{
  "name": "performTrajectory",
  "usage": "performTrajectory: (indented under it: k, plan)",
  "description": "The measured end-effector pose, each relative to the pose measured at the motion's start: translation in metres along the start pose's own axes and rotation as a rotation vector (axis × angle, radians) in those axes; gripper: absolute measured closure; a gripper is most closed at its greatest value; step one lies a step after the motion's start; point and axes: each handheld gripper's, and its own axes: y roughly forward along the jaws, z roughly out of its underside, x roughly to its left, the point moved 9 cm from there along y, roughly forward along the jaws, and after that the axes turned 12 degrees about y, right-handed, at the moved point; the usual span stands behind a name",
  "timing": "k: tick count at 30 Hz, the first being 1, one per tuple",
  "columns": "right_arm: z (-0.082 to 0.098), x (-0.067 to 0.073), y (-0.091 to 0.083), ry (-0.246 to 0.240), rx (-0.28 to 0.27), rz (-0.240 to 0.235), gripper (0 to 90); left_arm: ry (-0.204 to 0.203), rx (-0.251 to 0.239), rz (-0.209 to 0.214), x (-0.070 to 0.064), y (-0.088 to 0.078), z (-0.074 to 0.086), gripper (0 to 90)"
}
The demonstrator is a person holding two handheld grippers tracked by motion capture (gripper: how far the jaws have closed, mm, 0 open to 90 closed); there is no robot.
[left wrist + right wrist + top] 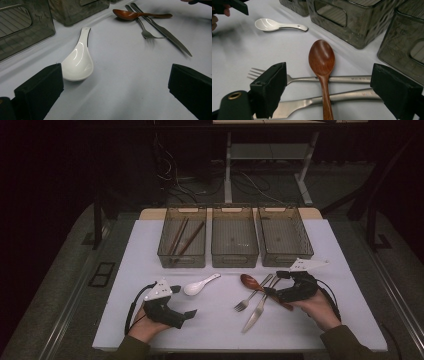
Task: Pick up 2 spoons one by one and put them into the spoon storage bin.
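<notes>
A brown wooden spoon (248, 282) (322, 57) lies across a steel fork (250, 299) (299, 79) and a steel knife (256, 312) (312, 102) at the table's front right. My right gripper (275, 283) (328, 75) is open, its jaws on either side of the wooden spoon's handle without touching it. A white ceramic spoon (200, 285) (78, 60) lies bowl-down left of centre. My left gripper (184, 301) (116, 72) stands open just in front of it with nothing between its jaws.
Three smoky clear bins stand in a row at the back: the left bin (182, 260) holds brown chopsticks (182, 237), while the middle bin (235, 259) and right bin (287, 259) look bare inside. The white tabletop (220, 325) has free room between my two hands.
</notes>
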Motion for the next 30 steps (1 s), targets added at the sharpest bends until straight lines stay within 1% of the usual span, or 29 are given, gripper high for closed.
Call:
performTrajectory:
  k: [3,8,11,14,17,20,22,23,24,29,30]
  plan:
    - [-0.004,0.001,0.006,0.004,0.006,-0.005,14.2,0.003,0.002,0.001,0.0,0.0,0.0,0.0]
    - [-0.011,0.005,0.015,0.01,-0.001,-0.012,14.6,0.006,0.006,0.003,0.0,0.001,0.001,0.0]
    - [-0.015,0.006,0.021,0.0,0.001,-0.009,14.6,0.007,0.01,0.004,-0.002,0.003,0.002,0.0]
    - [-0.018,0.008,0.026,0.003,0.004,-0.012,14.8,0.012,0.013,0.002,-0.002,0.003,0.002,0.0]
    - [-0.02,0.01,0.028,0.004,-0.001,-0.02,18.2,0.012,0.008,-0.006,-0.002,0.002,0.001,0.0]
    - [-0.021,0.01,0.031,-0.011,0.009,-0.016,18.2,0.007,-0.002,-0.01,-0.001,0.002,0.0,0.0]
    - [-0.022,0.011,0.031,-0.009,0.01,-0.018,19.1,0.003,0.005,-0.01,0.0,0.003,0.002,0.0]
    - [-0.023,0.011,0.032,-0.006,0.012,-0.02,21.5,0.002,0.009,-0.011,0.0,0.002,0.002,0.0]
    - [-0.023,0.011,0.033,-0.014,0.011,-0.028,22.6,0.001,0.008,-0.012,0.0,0.002,0.002,0.0]
    - [-0.023,0.014,0.041,-0.019,0.035,-0.039,25.6,0.006,0.009,-0.014,-0.002,0.0,0.002,0.0]
    - [-0.023,0.014,0.042,-0.014,0.038,-0.04,25.9,0.005,0.008,-0.015,-0.002,0.0,0.003,0.0]
